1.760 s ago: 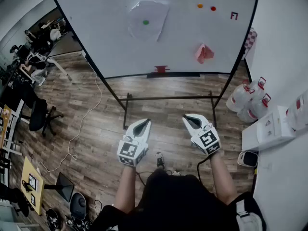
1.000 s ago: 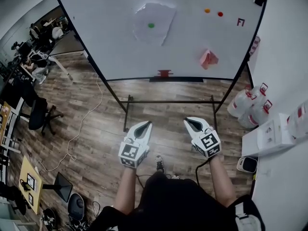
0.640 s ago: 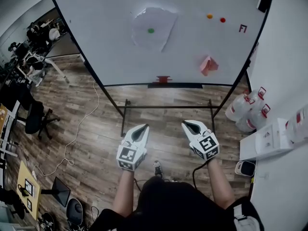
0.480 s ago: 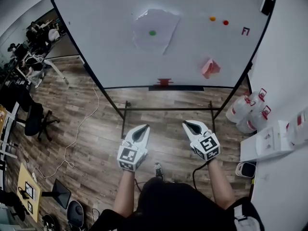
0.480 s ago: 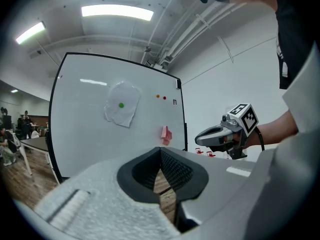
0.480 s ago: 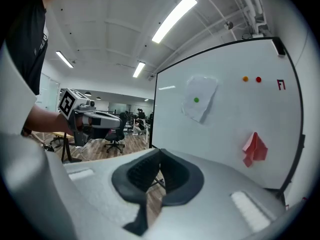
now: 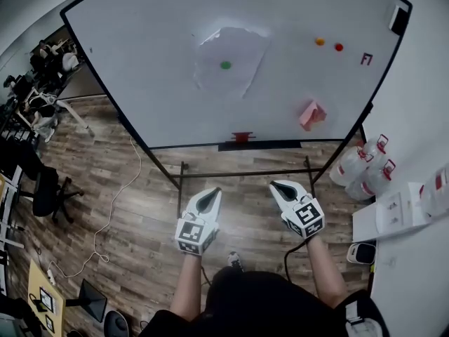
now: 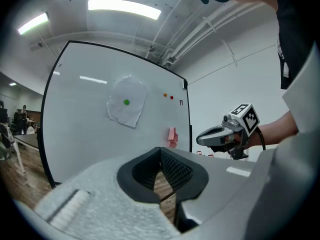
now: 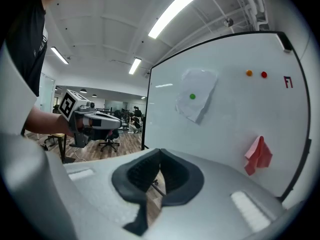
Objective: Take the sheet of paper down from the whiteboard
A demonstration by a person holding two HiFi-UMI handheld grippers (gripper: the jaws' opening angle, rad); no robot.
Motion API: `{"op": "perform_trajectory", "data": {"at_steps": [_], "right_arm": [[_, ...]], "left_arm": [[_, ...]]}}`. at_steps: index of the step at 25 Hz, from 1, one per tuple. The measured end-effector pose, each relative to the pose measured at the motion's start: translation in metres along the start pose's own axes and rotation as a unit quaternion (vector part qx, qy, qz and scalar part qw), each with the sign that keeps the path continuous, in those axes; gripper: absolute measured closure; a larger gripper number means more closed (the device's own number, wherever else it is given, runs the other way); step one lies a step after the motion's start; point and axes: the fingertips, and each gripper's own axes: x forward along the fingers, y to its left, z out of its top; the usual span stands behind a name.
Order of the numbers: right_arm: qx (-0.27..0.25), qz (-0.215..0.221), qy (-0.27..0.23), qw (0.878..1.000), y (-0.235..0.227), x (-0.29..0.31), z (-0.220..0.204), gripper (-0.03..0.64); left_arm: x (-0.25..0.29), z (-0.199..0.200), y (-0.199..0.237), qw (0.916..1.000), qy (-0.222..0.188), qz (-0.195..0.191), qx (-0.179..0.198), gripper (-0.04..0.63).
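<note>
A crumpled white sheet of paper [image 7: 230, 60] hangs on the whiteboard [image 7: 140, 62], pinned by a green magnet [image 7: 225, 65]. The sheet [image 8: 127, 104] also shows in the left gripper view, and the sheet [image 9: 197, 99] in the right gripper view. My left gripper [image 7: 212, 194] and right gripper [image 7: 278, 187] are held side by side over the floor, well short of the board. Both are shut and hold nothing. The left gripper [image 8: 160, 151] and the right gripper [image 9: 160, 154] point at the board.
An orange magnet [image 7: 320, 41], a red magnet [image 7: 339, 47] and a pink cloth [image 7: 311, 114] are on the board's right part. A red item [image 7: 241, 137] sits on its tray. Water jugs [image 7: 365, 171] and a white table [image 7: 410, 209] stand at right. Office chairs [image 7: 45, 188] are at left.
Both grippers and the head have moved toward the whiteboard, which now fills more of the view. The jaws stayed shut.
</note>
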Motion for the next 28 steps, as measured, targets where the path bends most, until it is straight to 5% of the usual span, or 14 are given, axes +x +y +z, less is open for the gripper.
{"op": "perform_trajectory", "data": {"at_steps": [28], "right_arm": [[0.031, -0.047, -0.004, 0.998, -0.027, 0.096, 0.005, 0.612]], "left_arm": [[0.059, 0.004, 0.092, 0.9982, -0.007, -0.057, 0.021, 0.584]]}}
